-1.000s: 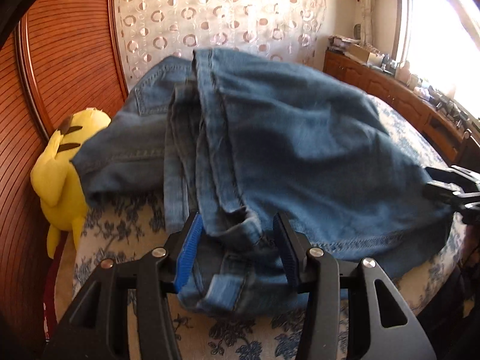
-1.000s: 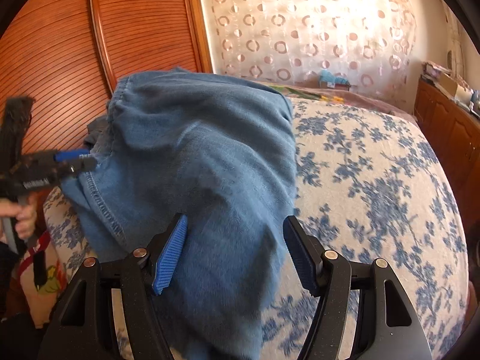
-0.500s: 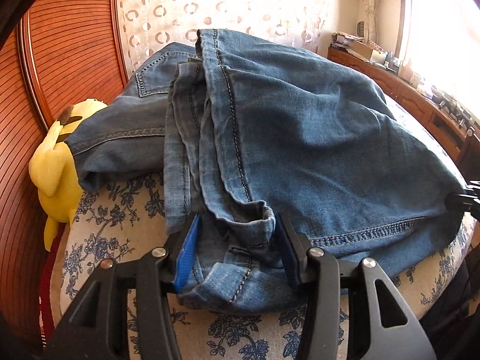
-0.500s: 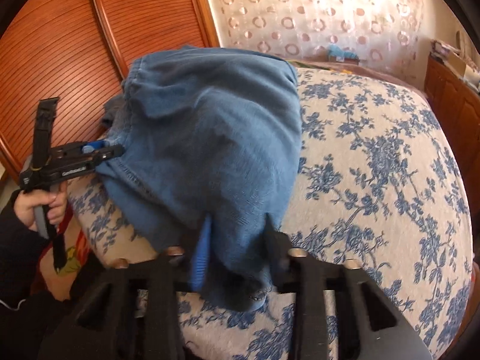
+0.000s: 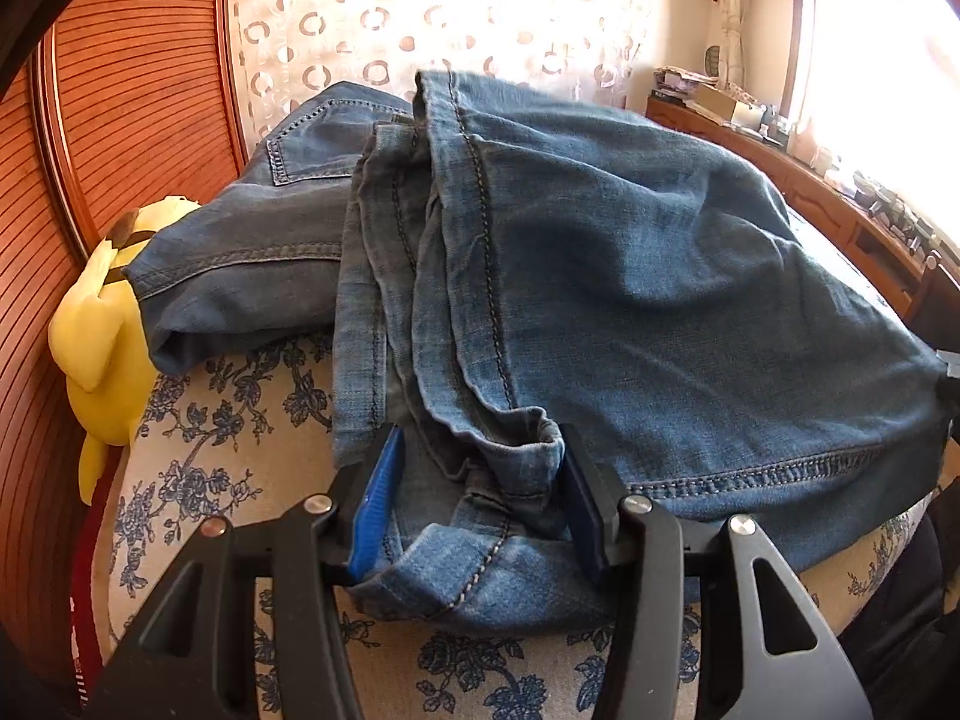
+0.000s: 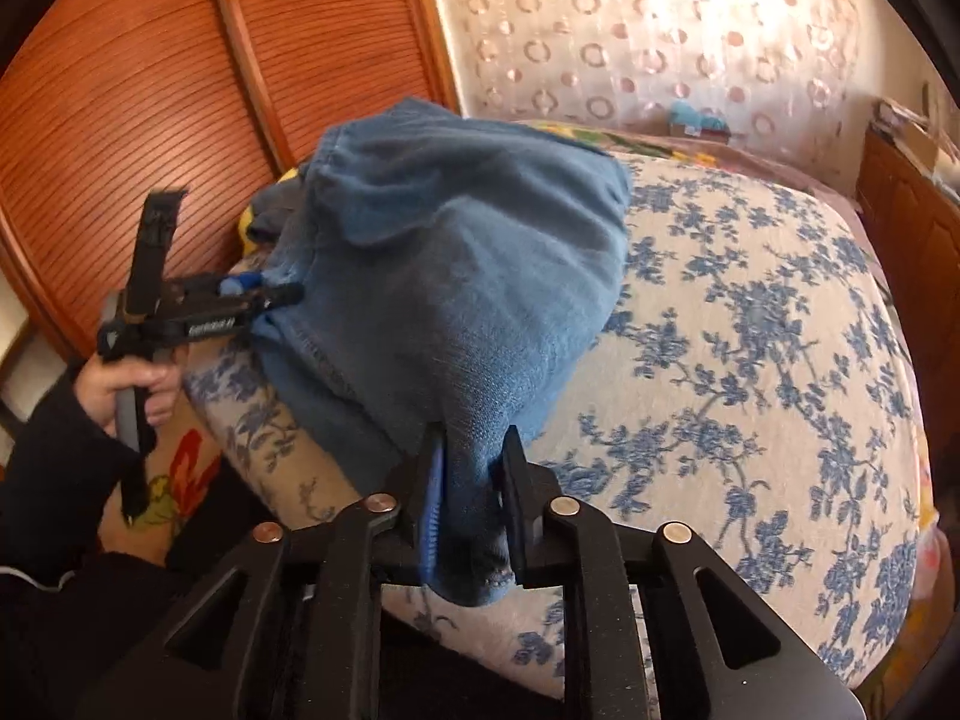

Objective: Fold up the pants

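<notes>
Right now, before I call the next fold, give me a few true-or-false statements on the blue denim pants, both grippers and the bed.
1. The right gripper is clamped on a bunched edge of the blue denim pants. True; its jaws have just been closing on that fabric.
2. The left gripper holds nothing. False: it grips the pants' stacked leg hems.
3. The pants lie on a bare wooden floor. False: they lie on the white bedspread with blue flowers.
4. A yellow plush toy sits beside the pants, against the slatted wooden panel. True.
5. The pants hang clear of the bed. False: most of the denim rests on it.
</notes>
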`<state>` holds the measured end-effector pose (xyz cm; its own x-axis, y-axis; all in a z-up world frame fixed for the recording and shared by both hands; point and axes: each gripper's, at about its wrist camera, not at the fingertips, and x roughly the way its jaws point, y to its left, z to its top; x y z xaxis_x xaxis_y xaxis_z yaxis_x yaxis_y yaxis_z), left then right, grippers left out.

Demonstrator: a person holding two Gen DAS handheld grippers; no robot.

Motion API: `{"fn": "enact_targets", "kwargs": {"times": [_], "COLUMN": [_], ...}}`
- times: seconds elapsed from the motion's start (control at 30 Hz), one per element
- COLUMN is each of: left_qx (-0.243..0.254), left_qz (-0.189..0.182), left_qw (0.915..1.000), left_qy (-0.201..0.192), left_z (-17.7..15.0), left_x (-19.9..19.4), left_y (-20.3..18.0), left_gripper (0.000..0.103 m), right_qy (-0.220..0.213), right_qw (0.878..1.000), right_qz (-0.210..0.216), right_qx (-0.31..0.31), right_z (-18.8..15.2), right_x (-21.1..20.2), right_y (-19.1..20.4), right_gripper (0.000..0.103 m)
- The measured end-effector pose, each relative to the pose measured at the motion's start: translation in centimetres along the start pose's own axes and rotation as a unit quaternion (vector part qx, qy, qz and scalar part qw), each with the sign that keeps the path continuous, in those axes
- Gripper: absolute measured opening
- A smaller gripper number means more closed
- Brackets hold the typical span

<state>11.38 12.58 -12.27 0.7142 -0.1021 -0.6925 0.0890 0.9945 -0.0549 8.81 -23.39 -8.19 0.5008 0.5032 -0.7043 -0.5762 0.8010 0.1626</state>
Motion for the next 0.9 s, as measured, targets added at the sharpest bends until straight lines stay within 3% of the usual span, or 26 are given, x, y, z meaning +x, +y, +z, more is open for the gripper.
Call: {"fn": "enact_targets", "kwargs": {"times": [0.17,0.27,0.33,0.5,0.7,0.9], "left_qx": [0.001,-0.004,-0.005,-0.004,-0.002,0.000], "left_qz": [0.003,0.001,-0.001,-0.003,-0.004,-0.007], "left_qw": [0.9999,0.9999,0.9998,0.9998,0.9998,0.9998], "left_qy": [-0.013,-0.015,-0.017,-0.017,-0.017,-0.020], "left_z": [-0.5,-0.5,-0.5,-0.5,-0.5,-0.5], "left_x": [-0.1,-0.1,-0.1,-0.1,-0.1,0.0], "left_y": [-0.2,-0.1,0.0,0.2,0.1,0.1], "left_gripper": [0.051,0.051,0.051,0.051,0.051,0.051], "right_qy": [-0.036,-0.050,-0.054,-0.047,-0.007,0.014], "right_qw": [0.999,0.998,0.997,0.997,0.998,0.998], "right_qz": [-0.027,-0.042,-0.054,-0.068,-0.066,-0.055], "right_qx": [0.006,0.007,0.006,0.008,0.020,-0.015], "right_z": [2.4,4.6,6.2,9.4,12.0,12.4], "right_x": [-1.5,-0.8,0.8,5.6,11.6,13.2], "right_y": [-2.2,-3.8,-5.0,-7.9,-10.3,-9.4], "right_gripper": [0.023,0.032,0.032,0.032,0.032,0.032]}}
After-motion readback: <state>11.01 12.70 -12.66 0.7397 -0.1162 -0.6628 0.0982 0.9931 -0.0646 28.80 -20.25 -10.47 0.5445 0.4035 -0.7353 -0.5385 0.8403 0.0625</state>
